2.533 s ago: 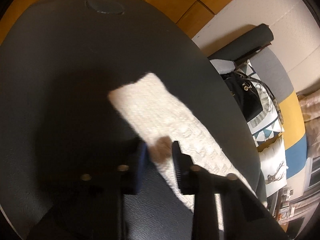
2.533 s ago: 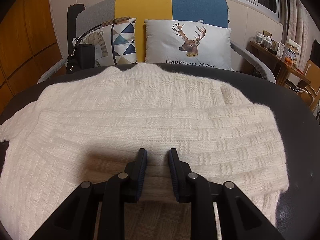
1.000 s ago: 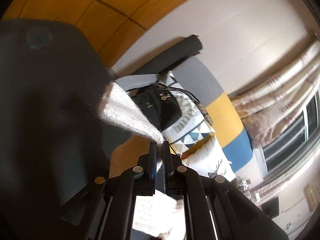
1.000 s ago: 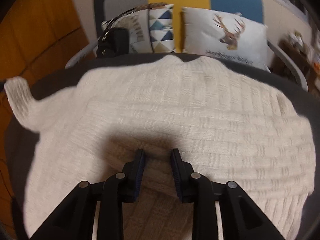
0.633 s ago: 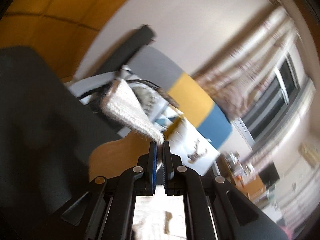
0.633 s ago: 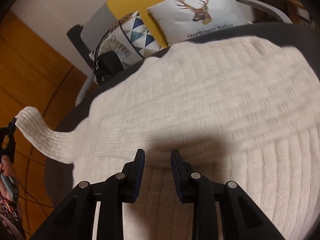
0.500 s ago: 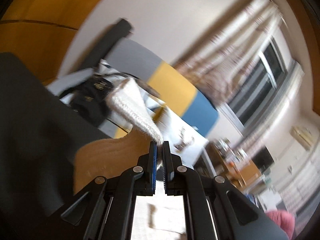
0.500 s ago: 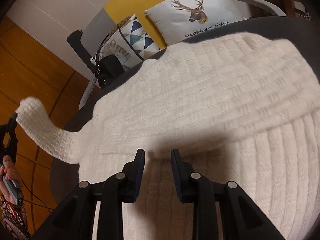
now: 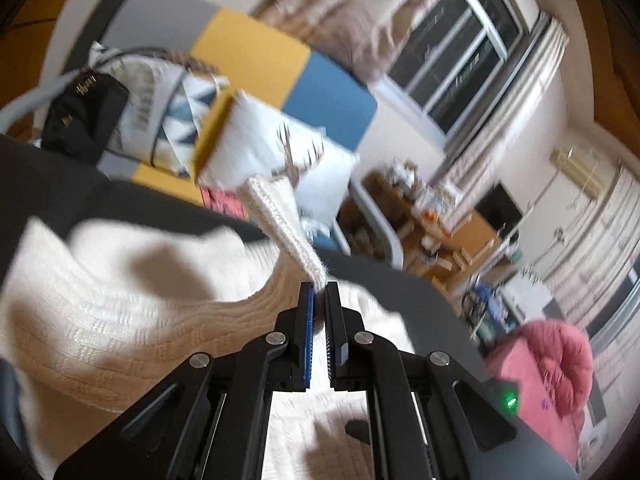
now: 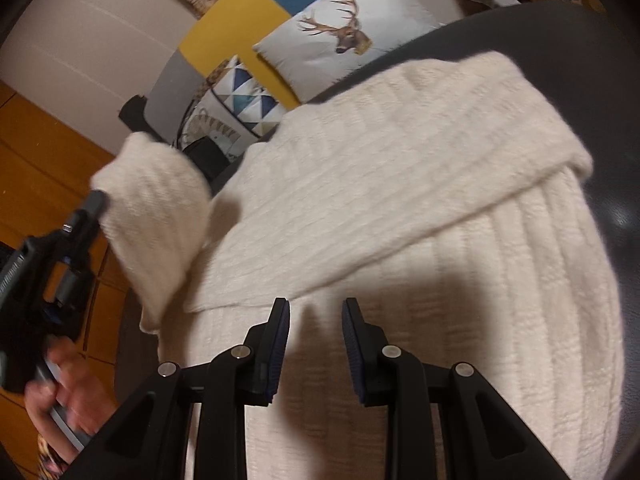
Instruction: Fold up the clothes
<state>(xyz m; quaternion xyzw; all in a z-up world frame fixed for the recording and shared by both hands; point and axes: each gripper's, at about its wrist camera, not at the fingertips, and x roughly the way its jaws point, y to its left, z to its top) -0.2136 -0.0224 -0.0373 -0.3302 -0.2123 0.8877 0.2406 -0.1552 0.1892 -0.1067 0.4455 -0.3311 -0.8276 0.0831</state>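
Observation:
A cream knit sweater [image 10: 420, 208] lies spread on a dark round table [image 10: 580, 92]; it also shows in the left wrist view [image 9: 120, 300]. My left gripper [image 9: 319, 292] is shut on the sweater's left sleeve cuff [image 9: 280, 216] and holds it lifted above the sweater body. In the right wrist view that sleeve [image 10: 156, 216] hangs raised at the left, with the left gripper [image 10: 94, 204] at its edge. My right gripper [image 10: 316, 312] is open and empty, just above the sweater's lower part. The right sleeve [image 10: 460, 200] lies folded across the body.
A sofa with a deer cushion [image 10: 344, 36], a triangle-pattern cushion [image 10: 240, 96] and a black bag [image 9: 80, 116] stands behind the table. A pink item [image 9: 548, 364] and a cluttered wooden desk [image 9: 448, 224] are at the right. Wooden panelling [image 10: 36, 160] is at the left.
My left gripper has closed on the sleeve cuff, lifted it off the table and swung it inward over the sweater body. My right gripper has drawn back a little, still open.

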